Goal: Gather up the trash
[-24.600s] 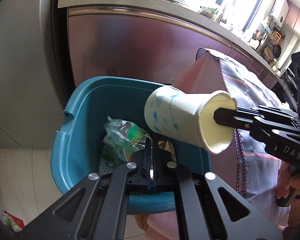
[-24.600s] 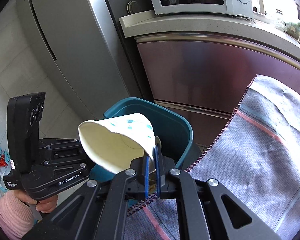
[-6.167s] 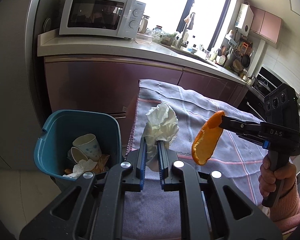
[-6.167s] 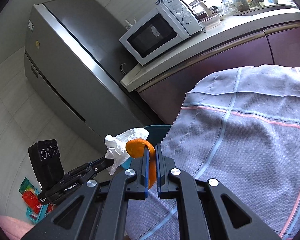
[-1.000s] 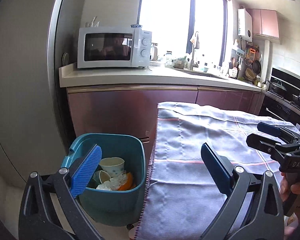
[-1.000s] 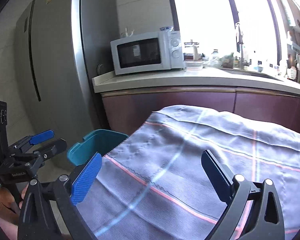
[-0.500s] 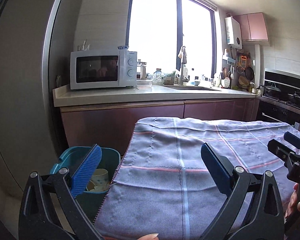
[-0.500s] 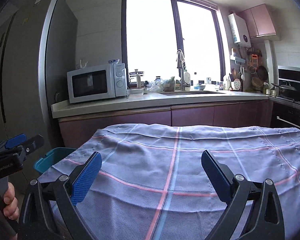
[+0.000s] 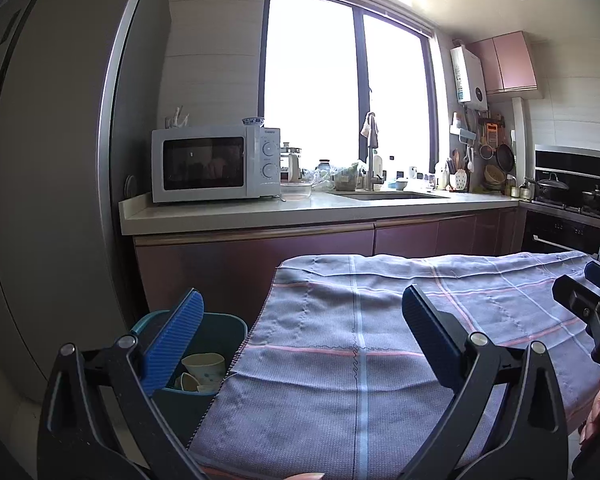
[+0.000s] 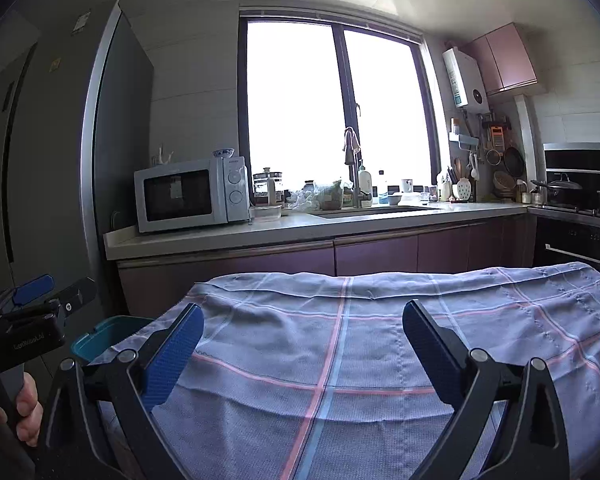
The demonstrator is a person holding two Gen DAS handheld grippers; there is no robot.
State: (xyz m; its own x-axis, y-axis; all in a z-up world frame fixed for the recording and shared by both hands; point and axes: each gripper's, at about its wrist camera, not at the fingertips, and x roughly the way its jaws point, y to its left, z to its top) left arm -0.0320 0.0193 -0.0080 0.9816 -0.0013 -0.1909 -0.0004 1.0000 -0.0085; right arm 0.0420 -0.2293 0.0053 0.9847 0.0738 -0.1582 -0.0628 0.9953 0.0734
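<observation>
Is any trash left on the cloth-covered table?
No, the checked cloth lies bare in the right wrist view, and both grippers, left and right, are open and empty.

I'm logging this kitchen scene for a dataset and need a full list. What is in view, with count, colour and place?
Bin: one, teal, on the floor left of the table.
Paper cups: at least two, white, dotted, inside the bin.
Tablecloth: one, grey, pink and blue stripes, covering the table; no trash visible on it.
Microwave: one, white, left end of the counter.
Fridge: one, grey, far left.
Sink tap: one, metal, under the window.
Pots: dark, on the stove, right.
Left hand-held gripper: black, blue pads, open, empty.
Right hand-held gripper: same, open, empty.
Person's fingers: on the left gripper's handle.
</observation>
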